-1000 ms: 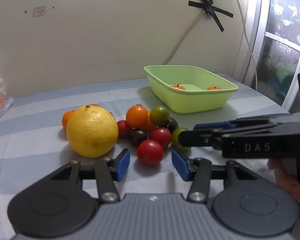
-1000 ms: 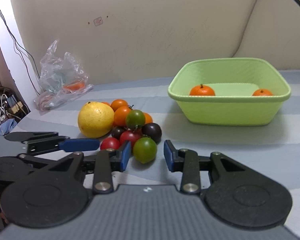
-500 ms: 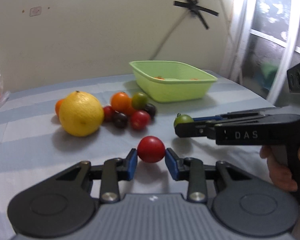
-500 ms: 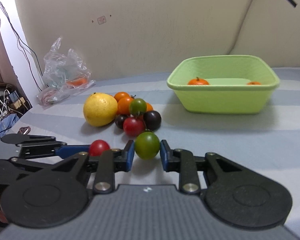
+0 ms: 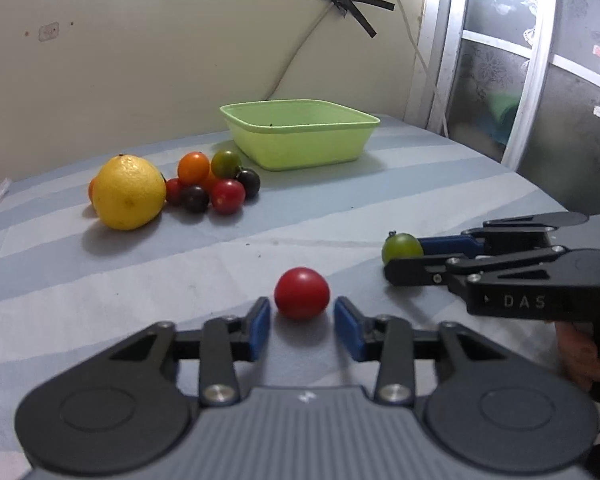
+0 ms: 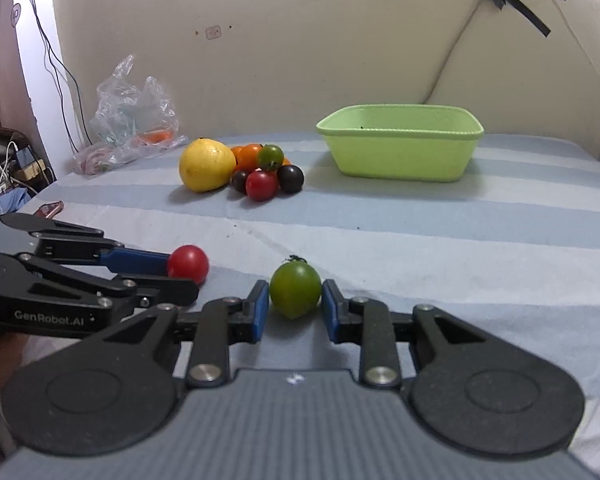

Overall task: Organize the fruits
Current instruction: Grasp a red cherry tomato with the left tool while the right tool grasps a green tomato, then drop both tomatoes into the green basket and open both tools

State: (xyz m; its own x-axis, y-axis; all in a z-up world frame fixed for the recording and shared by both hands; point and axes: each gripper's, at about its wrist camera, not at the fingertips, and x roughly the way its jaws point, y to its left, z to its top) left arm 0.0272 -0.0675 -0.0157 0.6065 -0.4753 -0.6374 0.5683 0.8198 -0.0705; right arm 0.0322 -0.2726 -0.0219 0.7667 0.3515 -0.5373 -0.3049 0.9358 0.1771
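My left gripper is open, with small gaps either side of a red tomato that rests on the striped cloth between its blue pads. My right gripper is open too, its pads just clear of a green tomato lying on the cloth. Each gripper shows in the other's view: the right gripper beside the green tomato, the left gripper beside the red tomato. A pile of tomatoes and a yellow citrus lie farther back.
A light green basket stands at the back, also in the right wrist view; its inside is hidden. A plastic bag lies at the back left by the wall. Cables and clutter sit off the table's left edge.
Both grippers pulled back from the pile with their tomatoes, then opened. The red and green tomatoes now rest on the cloth between the open pads.
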